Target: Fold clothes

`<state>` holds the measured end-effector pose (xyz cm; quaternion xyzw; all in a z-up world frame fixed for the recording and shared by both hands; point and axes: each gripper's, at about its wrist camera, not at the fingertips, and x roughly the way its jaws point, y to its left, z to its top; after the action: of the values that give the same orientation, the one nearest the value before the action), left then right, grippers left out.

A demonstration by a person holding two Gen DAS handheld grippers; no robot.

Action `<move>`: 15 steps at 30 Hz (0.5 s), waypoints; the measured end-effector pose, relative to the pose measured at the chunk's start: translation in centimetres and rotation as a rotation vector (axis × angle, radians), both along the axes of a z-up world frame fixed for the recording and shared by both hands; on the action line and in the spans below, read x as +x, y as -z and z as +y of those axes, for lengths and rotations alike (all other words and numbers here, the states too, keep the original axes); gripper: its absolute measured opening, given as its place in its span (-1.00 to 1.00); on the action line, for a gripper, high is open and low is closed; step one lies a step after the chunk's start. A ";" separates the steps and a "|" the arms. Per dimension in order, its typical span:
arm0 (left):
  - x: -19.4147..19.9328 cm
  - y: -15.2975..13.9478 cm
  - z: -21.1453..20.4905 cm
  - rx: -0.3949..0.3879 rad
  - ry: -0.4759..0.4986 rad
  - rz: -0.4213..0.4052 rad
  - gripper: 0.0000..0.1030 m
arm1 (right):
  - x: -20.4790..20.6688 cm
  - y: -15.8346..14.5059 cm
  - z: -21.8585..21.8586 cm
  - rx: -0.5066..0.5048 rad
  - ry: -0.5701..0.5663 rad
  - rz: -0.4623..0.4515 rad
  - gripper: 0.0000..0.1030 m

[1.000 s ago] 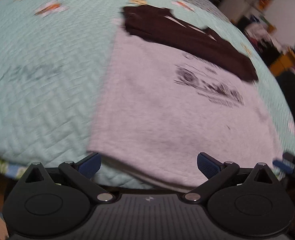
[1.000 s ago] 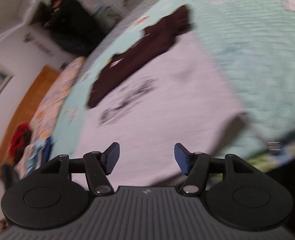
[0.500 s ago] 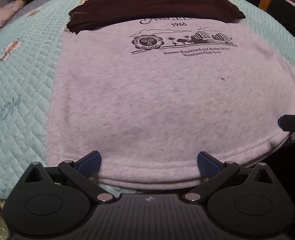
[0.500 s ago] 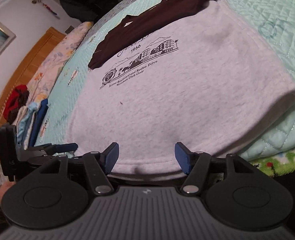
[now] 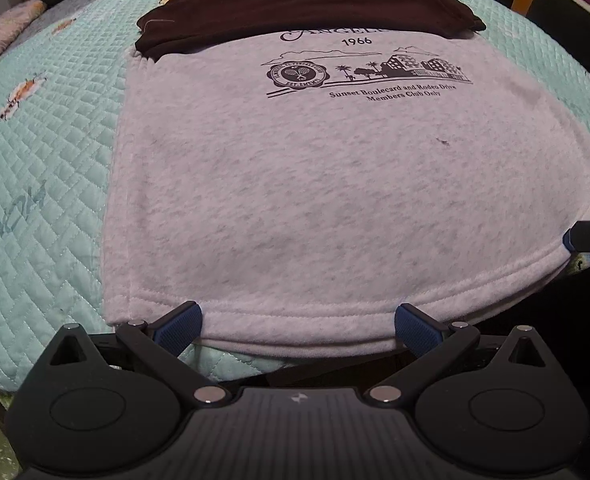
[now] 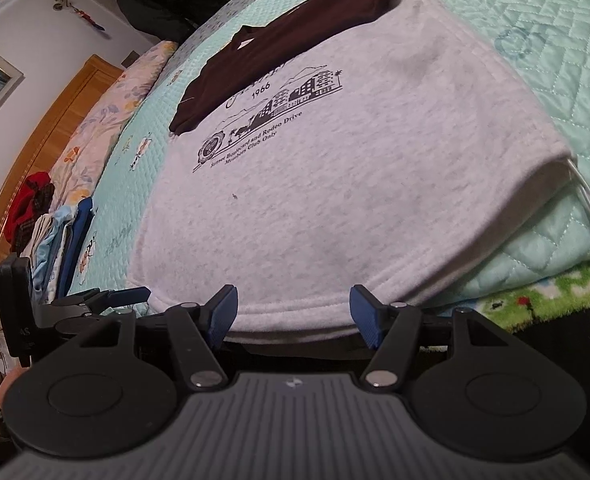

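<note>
Both grippers have dropped to the near hem of the grey sweatshirt (image 5: 315, 184) lying flat on the bed (image 5: 47, 152). The left gripper (image 5: 297, 318) and right gripper (image 6: 293, 312) stand released, fingers astride the hem, probably ready to pinch it.
</note>
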<state>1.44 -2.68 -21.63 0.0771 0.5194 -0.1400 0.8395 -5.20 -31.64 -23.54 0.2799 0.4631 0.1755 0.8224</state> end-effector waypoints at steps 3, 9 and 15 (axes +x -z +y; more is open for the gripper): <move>0.3 -0.2 1.2 -0.053 -0.029 0.016 0.99 | -0.1 0.2 -0.6 0.023 0.016 0.014 0.24; 0.7 -0.4 2.7 -0.069 -0.081 0.054 0.99 | -0.4 0.3 -1.5 0.054 0.035 0.032 0.25; 0.3 -2.2 5.4 -0.212 -0.163 0.015 0.98 | -2.2 -2.3 -4.8 0.071 0.131 -0.052 0.46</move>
<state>1.77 2.74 -19.42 -0.0556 0.5125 -0.1259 0.8476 -7.35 -36.39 -21.23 0.3338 0.4159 0.1449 0.8334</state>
